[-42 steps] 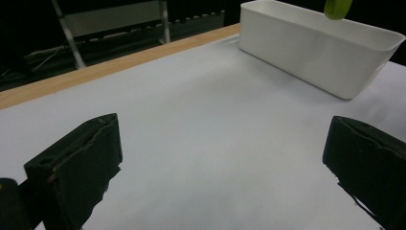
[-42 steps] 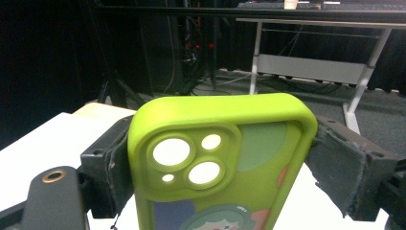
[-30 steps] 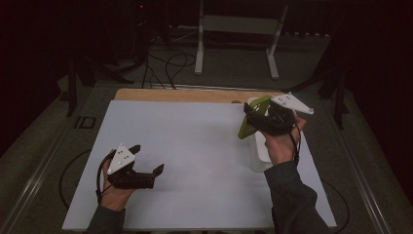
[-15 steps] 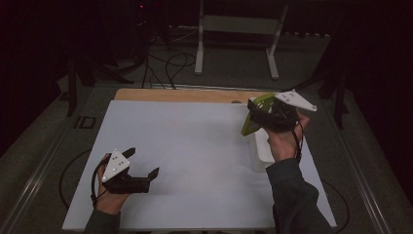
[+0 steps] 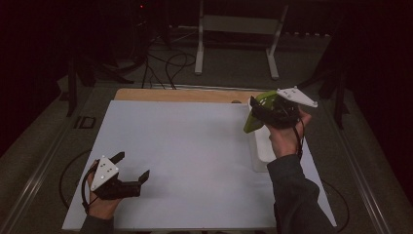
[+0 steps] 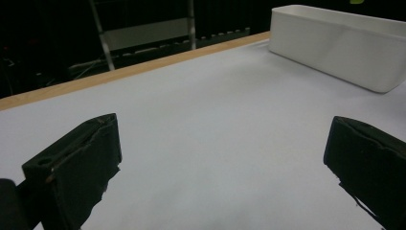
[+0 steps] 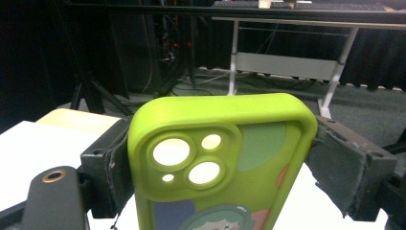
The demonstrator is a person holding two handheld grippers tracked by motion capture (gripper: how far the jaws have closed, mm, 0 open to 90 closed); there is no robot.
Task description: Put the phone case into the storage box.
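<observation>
A lime-green phone case (image 7: 225, 163) with round camera cut-outs and a cartoon print sits between the two black jaws of my right gripper (image 7: 218, 167), which press on its sides. In the high view the right gripper (image 5: 263, 114) holds the phone case (image 5: 254, 117) in the air above the far end of a white bin (image 5: 263, 144) at the table's right. My left gripper (image 5: 132, 168) hovers low over the near left of the white table sheet (image 5: 195, 146), jaws wide apart and empty. The left gripper view looks across the table sheet (image 6: 215, 124) to the bin (image 6: 335, 48).
A wooden strip (image 5: 185, 95) runs along the table's far edge. Beyond it stand a white metal stand (image 5: 234, 39), floor cables (image 5: 170, 61) and dark tripod legs (image 5: 78, 73). The room around the table is dark.
My left gripper has drifted toward the near edge of the table and slightly down. The right gripper with the phone case has stayed almost in place above the bin.
</observation>
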